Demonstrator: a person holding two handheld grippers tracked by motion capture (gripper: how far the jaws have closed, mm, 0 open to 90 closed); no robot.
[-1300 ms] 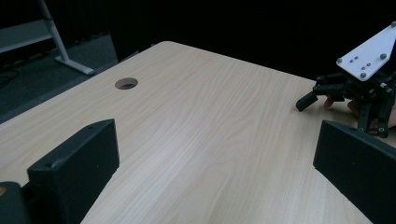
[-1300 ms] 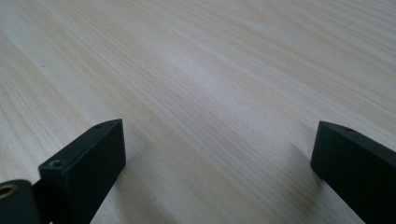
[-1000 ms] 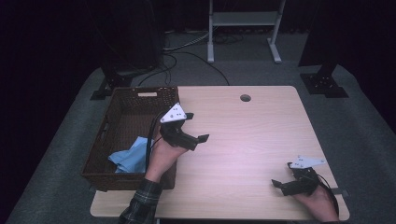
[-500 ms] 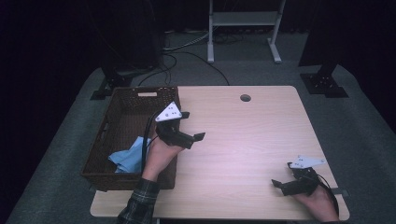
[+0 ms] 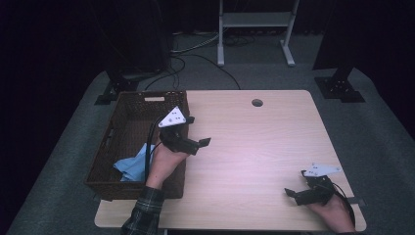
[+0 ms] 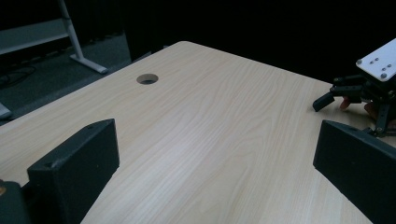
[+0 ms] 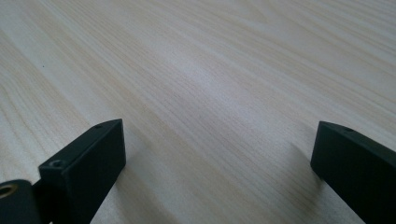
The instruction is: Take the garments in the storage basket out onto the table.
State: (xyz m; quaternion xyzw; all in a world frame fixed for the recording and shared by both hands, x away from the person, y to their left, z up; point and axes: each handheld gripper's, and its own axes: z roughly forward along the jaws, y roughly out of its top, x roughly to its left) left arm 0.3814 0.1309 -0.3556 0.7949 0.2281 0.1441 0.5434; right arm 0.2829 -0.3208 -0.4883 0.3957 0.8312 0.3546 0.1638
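Note:
My left gripper (image 5: 196, 132) hovers open over the light wood table (image 5: 264, 142), just right of a brown wicker basket (image 5: 103, 157). A crumpled blue cloth (image 5: 132, 165) lies in the basket's near end. In the left gripper view its jaws (image 6: 215, 158) stand wide apart with only bare tabletop between them. My right gripper (image 5: 295, 184) rests low at the table's near right corner, also open. The right gripper view has its black jaws (image 7: 217, 154) spread over plain wood grain. The right gripper (image 6: 337, 95) also shows far off in the left gripper view.
A round cable hole (image 5: 257, 103) sits near the table's far edge. A white metal stand (image 5: 254, 19) and dark equipment legs (image 5: 340, 85) stand on the grey floor beyond. Cables (image 5: 195, 49) trail across the floor behind the basket.
My left gripper has drifted slightly left, toward the basket's right wall. The right gripper has stayed where it was.

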